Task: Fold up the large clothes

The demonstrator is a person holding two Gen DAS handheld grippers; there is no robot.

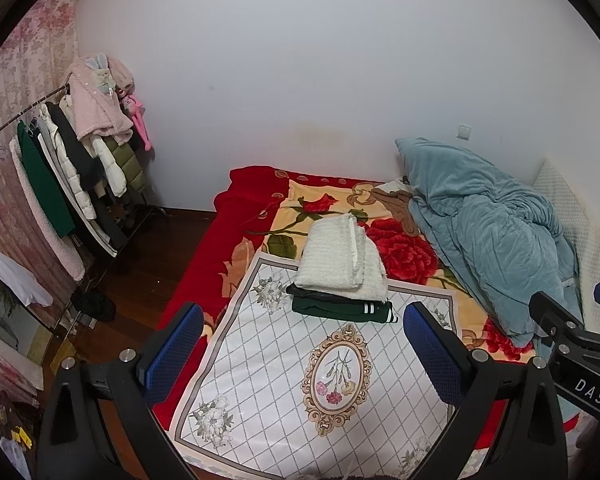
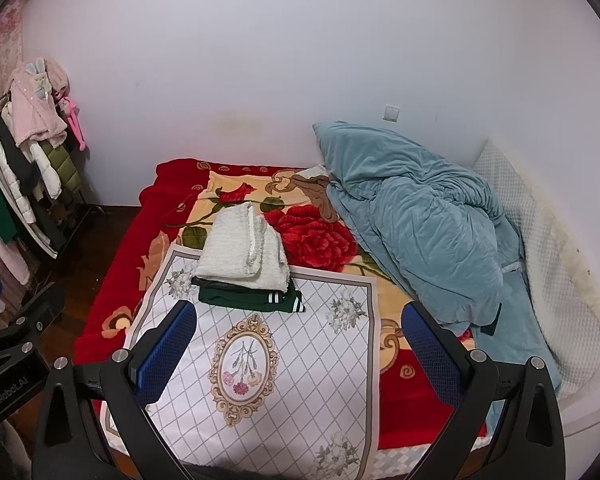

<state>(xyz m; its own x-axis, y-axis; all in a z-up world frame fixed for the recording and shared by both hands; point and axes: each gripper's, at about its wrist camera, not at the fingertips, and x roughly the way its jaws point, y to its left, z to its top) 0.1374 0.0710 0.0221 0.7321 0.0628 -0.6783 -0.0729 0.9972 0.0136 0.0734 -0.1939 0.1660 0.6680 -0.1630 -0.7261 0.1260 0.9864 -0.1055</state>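
Clothes are sitting in a folded stack [image 1: 342,280] on the far end of the patterned cloth [image 1: 260,380] that I am looking down on, spread over the red flowered blanket [image 1: 404,248] on the bed. A cream knitted piece [image 1: 340,258] is lying on top, a dark piece is showing as a thin edge beneath it, and a green garment with white stripes [image 1: 340,308] is sitting at the bottom.

I am holding both grippers above the near end of the cloth, well short of the stack. The left gripper [image 1: 300,344] is showing its blue fingers [image 1: 172,352] spread wide apart with nothing between them. The right gripper [image 2: 300,344] is likewise gaping, its fingers [image 2: 432,352] empty.

The stack is lying straight ahead and farther away from both pairs of fingers. In the left view it is sitting nearly centred between the fingers; in the right view it is falling toward the left finger, so I am judging the left gripper to be more squarely lined up with it. The cream piece's long axis is running from near to far, leaning slightly left, while the green garment's is running left to right.

A rumpled blue quilt [image 2: 416,220] is filling the right side of the bed, and a rack of coats [image 1: 76,160] is standing far left. No unfolded garment is showing on the cloth, so I am guessing the next piece is coming from elsewhere.
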